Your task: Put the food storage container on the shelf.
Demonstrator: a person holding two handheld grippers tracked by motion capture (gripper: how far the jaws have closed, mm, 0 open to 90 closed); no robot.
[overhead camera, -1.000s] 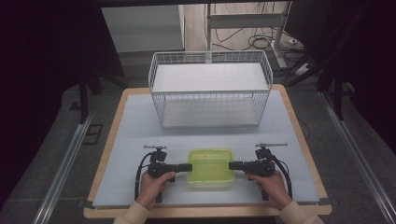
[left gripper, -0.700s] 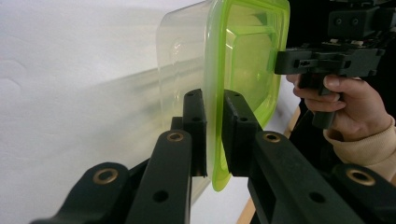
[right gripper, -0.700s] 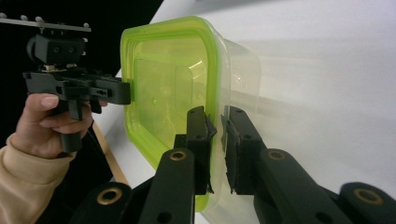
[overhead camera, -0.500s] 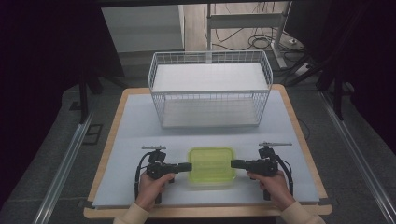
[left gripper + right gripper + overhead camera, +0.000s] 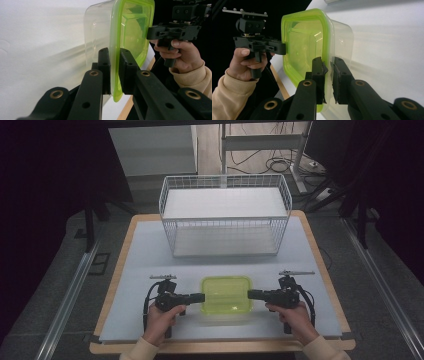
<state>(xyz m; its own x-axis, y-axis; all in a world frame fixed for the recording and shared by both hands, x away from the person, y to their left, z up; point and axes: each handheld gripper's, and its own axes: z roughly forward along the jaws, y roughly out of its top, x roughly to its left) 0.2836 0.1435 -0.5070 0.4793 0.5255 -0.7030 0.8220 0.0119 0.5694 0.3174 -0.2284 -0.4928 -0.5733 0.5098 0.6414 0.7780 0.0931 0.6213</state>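
While the clear container with the green lid (image 5: 226, 294) sits near the front edge of the tabletop (image 5: 135, 255), between the two hands, both pairs of jaws have just been closing on it.

Left gripper (image 5: 198, 297): jaws clamped on the container's lid rim at its left end, one pad on each face of the rim, as the left gripper view shows (image 5: 115, 72). A second ago the jaws stand slightly wider.

Right gripper (image 5: 254, 294): jaws drawn together on the rim at the opposite end (image 5: 327, 75), pads pressing it from both sides.

Wire basket (image 5: 225, 215): white, farther back on the tabletop, well apart from the container.

Judgement: the grasp step looks finished at both ends; the container appears ready for a level two-handed lift, likely toward the basket. Uneven raising could tilt it or slip the thin rim.
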